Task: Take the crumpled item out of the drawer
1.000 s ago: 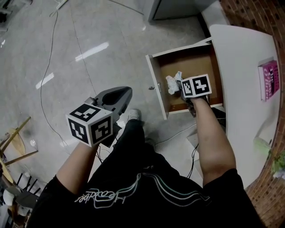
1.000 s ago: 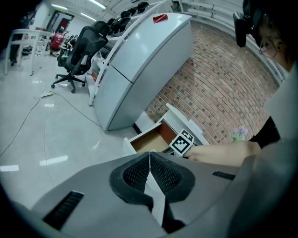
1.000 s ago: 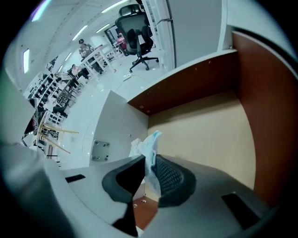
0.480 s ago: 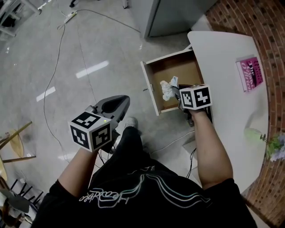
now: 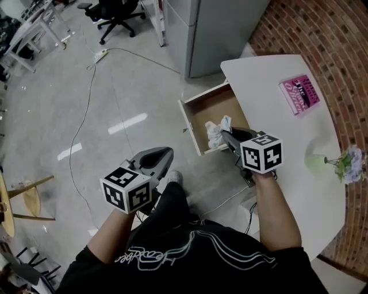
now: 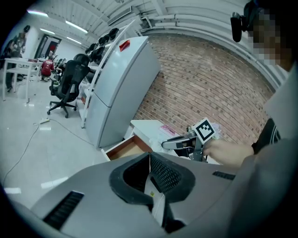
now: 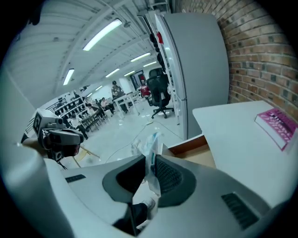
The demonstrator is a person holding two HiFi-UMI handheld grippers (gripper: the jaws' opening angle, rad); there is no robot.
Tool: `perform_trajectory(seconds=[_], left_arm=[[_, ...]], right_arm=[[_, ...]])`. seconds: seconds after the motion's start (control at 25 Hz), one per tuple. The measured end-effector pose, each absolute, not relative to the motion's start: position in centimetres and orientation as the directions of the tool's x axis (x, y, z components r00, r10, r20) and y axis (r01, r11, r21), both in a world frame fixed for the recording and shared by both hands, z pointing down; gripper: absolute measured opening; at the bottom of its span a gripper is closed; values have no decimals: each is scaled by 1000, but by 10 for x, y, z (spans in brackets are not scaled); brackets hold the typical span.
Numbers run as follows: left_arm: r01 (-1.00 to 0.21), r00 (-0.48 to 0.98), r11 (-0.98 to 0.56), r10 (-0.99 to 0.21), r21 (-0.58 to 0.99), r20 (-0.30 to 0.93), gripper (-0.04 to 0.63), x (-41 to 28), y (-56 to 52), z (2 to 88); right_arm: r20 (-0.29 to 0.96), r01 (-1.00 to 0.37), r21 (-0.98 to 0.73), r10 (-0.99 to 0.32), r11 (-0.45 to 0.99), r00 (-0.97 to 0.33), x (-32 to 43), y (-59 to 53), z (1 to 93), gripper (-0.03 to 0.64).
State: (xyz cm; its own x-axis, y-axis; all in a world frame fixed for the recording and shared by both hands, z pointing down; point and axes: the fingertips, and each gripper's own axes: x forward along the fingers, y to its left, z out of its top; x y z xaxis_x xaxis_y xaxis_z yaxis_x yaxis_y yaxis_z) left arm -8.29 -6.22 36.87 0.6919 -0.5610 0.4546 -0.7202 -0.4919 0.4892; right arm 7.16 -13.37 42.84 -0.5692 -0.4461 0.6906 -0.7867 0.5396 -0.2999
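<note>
The wooden drawer [image 5: 210,109] stands pulled out from under the white table [image 5: 287,132]. A crumpled white item [image 5: 217,133] hangs over the drawer's front part, pinched in my right gripper [image 5: 224,135], which is shut on it. In the right gripper view the crumpled item [image 7: 151,160] sticks up between the pads of the right gripper [image 7: 149,162], with the drawer [image 7: 188,145] behind it. My left gripper [image 5: 163,154] hangs over the floor to the left of the drawer. The left gripper [image 6: 150,157] is shut with nothing in it.
A grey refrigerator [image 5: 218,28] stands behind the drawer. On the table lie a pink book [image 5: 301,95] and, at the right edge, a small vase of flowers [image 5: 345,163]. A cable [image 5: 92,86] runs across the floor, an office chair [image 5: 118,11] stands far back, and a wooden stool [image 5: 17,195] is at left.
My right gripper has drawn back from deeper in the drawer to its front part, bringing the crumpled item along. The head view has pulled back and tilted up. The left gripper stayed low, still shut.
</note>
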Motion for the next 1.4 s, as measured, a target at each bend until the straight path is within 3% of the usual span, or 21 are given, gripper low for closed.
perform_trajectory(seconds=[0.36, 0.76, 1.4], left_arm=[[-660, 746, -575, -579, 484, 328, 23, -33, 8, 279], [-635, 767, -659, -598, 403, 233, 23, 32, 76, 218], [-631, 772, -699, -606, 335, 192, 23, 52, 106, 175]], right_arm=[[450, -706, -383, -547, 596, -706, 95, -42, 308, 81], [239, -649, -313, -604, 694, -761, 140, 52, 233, 81], [137, -606, -226, -591, 762, -795, 147, 88, 187, 81]])
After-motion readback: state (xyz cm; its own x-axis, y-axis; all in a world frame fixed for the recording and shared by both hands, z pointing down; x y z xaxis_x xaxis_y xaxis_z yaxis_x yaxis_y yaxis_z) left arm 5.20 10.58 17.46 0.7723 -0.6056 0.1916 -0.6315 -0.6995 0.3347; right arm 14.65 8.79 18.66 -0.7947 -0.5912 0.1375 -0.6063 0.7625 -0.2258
